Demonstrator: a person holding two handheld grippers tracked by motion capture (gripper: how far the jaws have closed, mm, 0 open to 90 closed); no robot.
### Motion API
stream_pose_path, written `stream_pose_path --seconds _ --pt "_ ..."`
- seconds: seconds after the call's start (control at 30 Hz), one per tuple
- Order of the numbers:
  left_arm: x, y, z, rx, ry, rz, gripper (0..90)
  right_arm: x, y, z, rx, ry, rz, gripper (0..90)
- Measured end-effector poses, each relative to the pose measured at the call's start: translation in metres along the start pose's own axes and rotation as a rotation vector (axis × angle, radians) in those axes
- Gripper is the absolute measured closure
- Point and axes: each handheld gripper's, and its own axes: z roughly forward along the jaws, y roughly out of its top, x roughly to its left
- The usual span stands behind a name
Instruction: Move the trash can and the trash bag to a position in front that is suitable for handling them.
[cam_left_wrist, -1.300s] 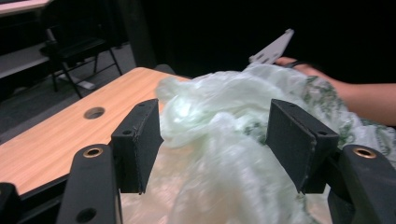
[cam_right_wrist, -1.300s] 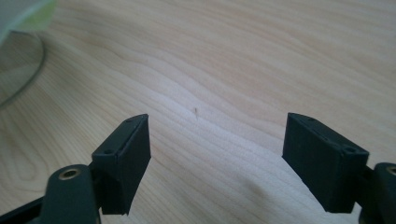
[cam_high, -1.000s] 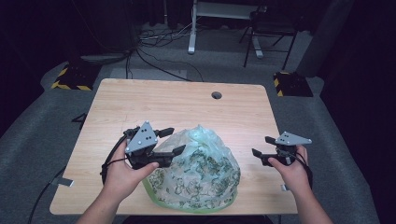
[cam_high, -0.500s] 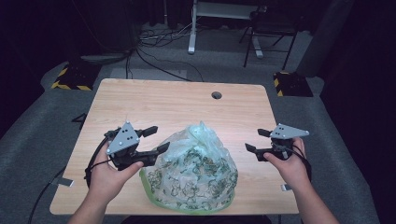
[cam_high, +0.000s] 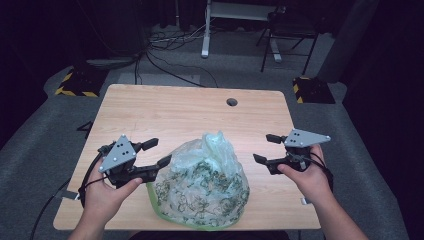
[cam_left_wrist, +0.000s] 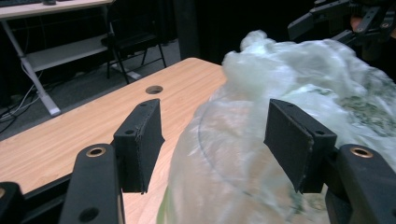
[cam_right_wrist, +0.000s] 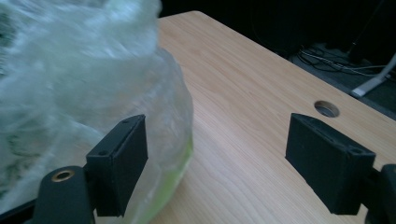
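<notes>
1. High view: a wooden table (cam_high: 165, 115) takes up the centre of the frame. A translucent plastic bag (cam_high: 202, 185) sits at lower centre, close to the table's near edge, with a greenish rim along its base and dark green tangled contents visible through the film.
2. The bag's gathered top (cam_high: 218, 142) rises as a crumpled peak just above the centre of the bulge.
3. Left gripper (cam_high: 152, 154): lower left of the high view, held in the person's left hand (cam_high: 107, 192). Jaws spread wide, nothing pinched. The lower jaw tip lies at or just beside the bag's left flank; contact cannot be told from this view.
4. Left gripper view: the two black pads (cam_left_wrist: 140, 142) stand well apart with the bag (cam_left_wrist: 243, 154) bulging up between them at centre and right. The right pad sits against or just in front of the film; the left pad is clear of it, over bare table (cam_left_wrist: 70, 135).
5. Right gripper (cam_high: 267, 148): right of centre in the high view, held in the right hand (cam_high: 310, 180). Jaws spread, empty, apart from the bag's right side, with bare wood between.
6. Right gripper view: bag (cam_right_wrist: 70, 93) occupies the left half, blurred. The left pad (cam_right_wrist: 119, 165) overlaps its lower edge in the picture; the right pad is over bare table (cam_right_wrist: 243, 116).
7. A round cable hole (cam_high: 231, 102) lies in the table's upper centre-right, also seen at right (cam_right_wrist: 326, 108) in the right gripper view.
8. Floor beyond the table: cables (cam_high: 165, 55) at upper centre-left.
</notes>
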Motion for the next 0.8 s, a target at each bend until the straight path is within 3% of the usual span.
stream_pose_path --seconds 0.27,0.5,0.6,0.8 --pt "-0.017 0.002 0.006 0.002 -0.067 0.007 37.7 0.026 0.019 0.003 -0.036 0.08 -0.029 20.6" --pt "-0.019 -0.001 0.018 0.068 -0.074 -0.003 59.9 0.046 0.035 0.009 -0.055 0.142 -0.058 19.4" --pt "-0.021 0.0 0.021 0.071 -0.075 0.002 61.9 0.056 0.039 0.012 -0.05 0.176 -0.072 19.2" --pt "-0.022 0.004 0.021 0.075 -0.062 0.009 72.1 0.069 0.049 0.01 -0.058 0.182 -0.107 19.4"
